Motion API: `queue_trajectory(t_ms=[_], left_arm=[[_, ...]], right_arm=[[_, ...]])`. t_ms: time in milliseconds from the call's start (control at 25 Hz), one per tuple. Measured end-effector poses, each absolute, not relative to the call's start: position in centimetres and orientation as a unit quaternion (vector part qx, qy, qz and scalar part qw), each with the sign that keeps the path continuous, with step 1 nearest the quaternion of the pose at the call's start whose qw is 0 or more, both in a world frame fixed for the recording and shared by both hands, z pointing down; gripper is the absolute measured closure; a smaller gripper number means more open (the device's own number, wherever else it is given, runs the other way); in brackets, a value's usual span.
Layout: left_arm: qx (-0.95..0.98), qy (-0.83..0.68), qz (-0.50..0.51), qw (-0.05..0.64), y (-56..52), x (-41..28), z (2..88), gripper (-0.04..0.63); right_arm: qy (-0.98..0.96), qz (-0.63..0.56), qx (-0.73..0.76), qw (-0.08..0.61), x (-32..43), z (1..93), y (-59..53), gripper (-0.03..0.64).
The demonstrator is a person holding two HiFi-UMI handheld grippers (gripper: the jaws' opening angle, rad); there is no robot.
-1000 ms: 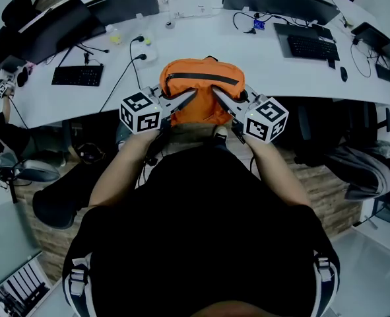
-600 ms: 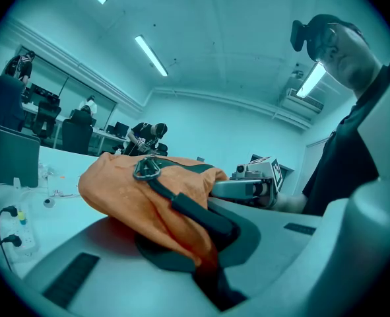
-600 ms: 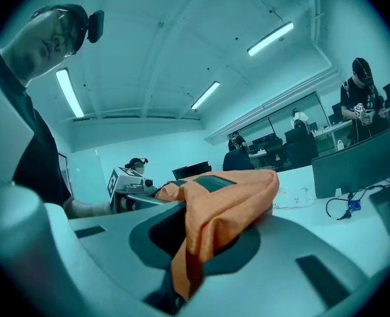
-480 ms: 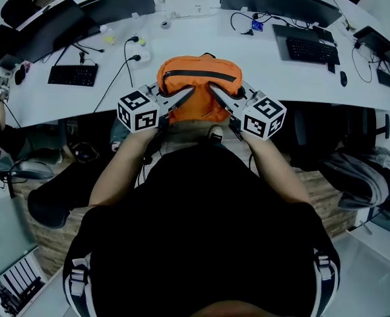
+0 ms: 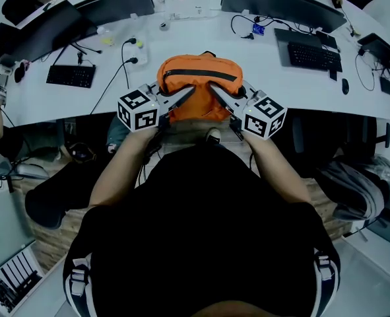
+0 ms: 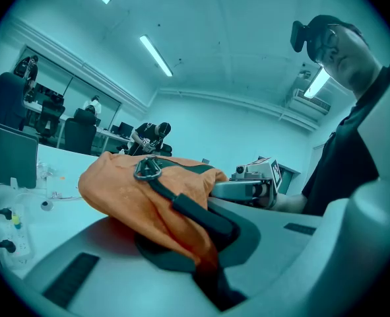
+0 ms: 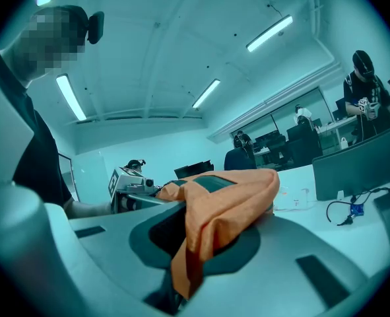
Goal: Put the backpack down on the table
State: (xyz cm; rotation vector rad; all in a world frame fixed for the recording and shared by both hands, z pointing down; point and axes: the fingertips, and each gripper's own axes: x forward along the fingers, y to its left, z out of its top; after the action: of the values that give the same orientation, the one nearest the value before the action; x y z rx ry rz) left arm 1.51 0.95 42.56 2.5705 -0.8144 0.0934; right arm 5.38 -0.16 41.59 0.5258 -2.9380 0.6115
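Left gripper [image 5: 189,94] and right gripper [image 5: 214,91] both pinch orange backpack [image 5: 198,74] fabric, forearms stretched forward side by side. The backpack is over the white table's [image 5: 280,71] near edge, slightly further in than a second ago.

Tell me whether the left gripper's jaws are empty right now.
No; the left gripper view shows the left gripper shut on a fold of the orange backpack.

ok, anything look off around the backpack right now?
Nothing damaged or spilled. The orange backpack is slumped and bunched over the near edge of the white table, its fabric pinched by the left gripper and right gripper. Expected mid-carry.
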Motion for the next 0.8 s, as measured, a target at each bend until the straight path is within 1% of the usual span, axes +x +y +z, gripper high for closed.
queue_trajectory(t_ms=[360,800], left_arm=[[0.923,-0.302,0.034,0.236,-2.7,2.1,43.6,0.556],[0.915,-0.324,0.038,0.237,-6.5,3.6,42.9,0.558]], right_arm=[[-0.963,0.21,0.161,0.049,6.0,42.7,-3.9,0.555],[-0.968,0.215,0.126,0.043,7.4,42.2,-7.9,0.555]])
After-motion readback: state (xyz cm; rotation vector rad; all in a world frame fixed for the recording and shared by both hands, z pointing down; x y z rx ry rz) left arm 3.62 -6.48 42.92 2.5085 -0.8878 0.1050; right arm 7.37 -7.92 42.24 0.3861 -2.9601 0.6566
